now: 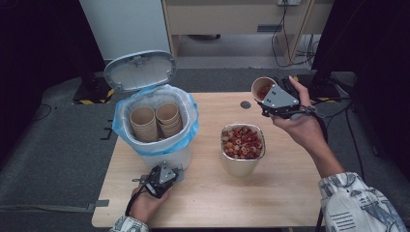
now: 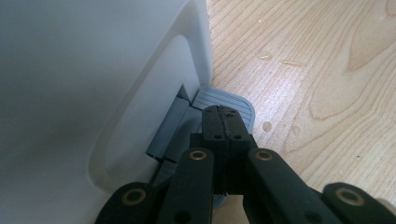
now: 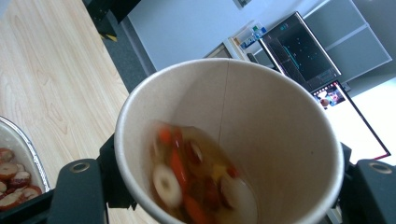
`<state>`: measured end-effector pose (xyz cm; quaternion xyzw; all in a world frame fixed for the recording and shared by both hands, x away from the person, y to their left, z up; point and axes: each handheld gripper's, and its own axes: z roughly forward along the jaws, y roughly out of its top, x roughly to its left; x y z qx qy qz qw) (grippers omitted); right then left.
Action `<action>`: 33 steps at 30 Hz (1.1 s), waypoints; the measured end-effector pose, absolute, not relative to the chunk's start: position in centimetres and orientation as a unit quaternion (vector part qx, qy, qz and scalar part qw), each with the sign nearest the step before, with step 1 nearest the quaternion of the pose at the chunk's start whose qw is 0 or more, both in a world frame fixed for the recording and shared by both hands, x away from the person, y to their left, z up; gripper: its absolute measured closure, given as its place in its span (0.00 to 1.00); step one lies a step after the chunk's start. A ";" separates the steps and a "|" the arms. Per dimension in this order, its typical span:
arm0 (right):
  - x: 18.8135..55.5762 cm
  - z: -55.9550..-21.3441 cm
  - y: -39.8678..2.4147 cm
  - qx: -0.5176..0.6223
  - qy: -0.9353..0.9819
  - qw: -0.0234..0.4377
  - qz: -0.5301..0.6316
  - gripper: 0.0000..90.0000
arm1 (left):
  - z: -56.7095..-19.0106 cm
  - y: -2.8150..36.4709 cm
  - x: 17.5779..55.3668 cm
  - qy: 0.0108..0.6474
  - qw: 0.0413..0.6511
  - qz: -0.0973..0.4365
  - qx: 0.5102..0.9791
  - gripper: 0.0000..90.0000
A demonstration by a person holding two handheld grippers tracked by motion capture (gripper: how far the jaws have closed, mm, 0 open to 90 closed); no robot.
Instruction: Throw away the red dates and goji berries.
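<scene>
A white pedal bin (image 1: 167,155) with a blue liner stands at the table's left, its grey lid (image 1: 140,71) raised. Stacked paper cups (image 1: 157,121) sit inside it. My left gripper (image 1: 170,175) is at the bin's foot; in the left gripper view its shut jaws (image 2: 223,113) rest with their tips on the grey pedal (image 2: 236,100). My right gripper (image 1: 271,100) is raised over the table's far right, shut on a tilted paper cup (image 1: 261,87). In the right gripper view this cup (image 3: 275,116) holds wet red and white fruit slices (image 3: 187,177).
A metal container (image 1: 240,167) heaped with red and white slices stands mid-table, under and left of the held cup; its rim (image 3: 21,140) also shows in the right gripper view. The wooden table (image 1: 290,193) is bare in front. Cabinets and cables lie beyond.
</scene>
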<state>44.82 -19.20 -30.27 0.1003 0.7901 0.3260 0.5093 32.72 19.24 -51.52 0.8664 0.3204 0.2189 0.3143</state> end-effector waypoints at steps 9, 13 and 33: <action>44.5 -30.1 -19.2 0.091 0.790 0.517 0.316 0.32 | -51.5 19.2 32.7 0.321 0.315 0.219 0.866 1.00; 44.1 -30.0 -19.0 0.081 0.792 0.522 0.307 0.32 | -51.5 19.3 32.7 0.321 0.314 0.218 0.866 1.00; 44.1 -28.9 -19.1 0.053 0.787 0.544 0.287 0.32 | -51.5 19.3 32.7 0.321 0.314 0.217 0.866 1.00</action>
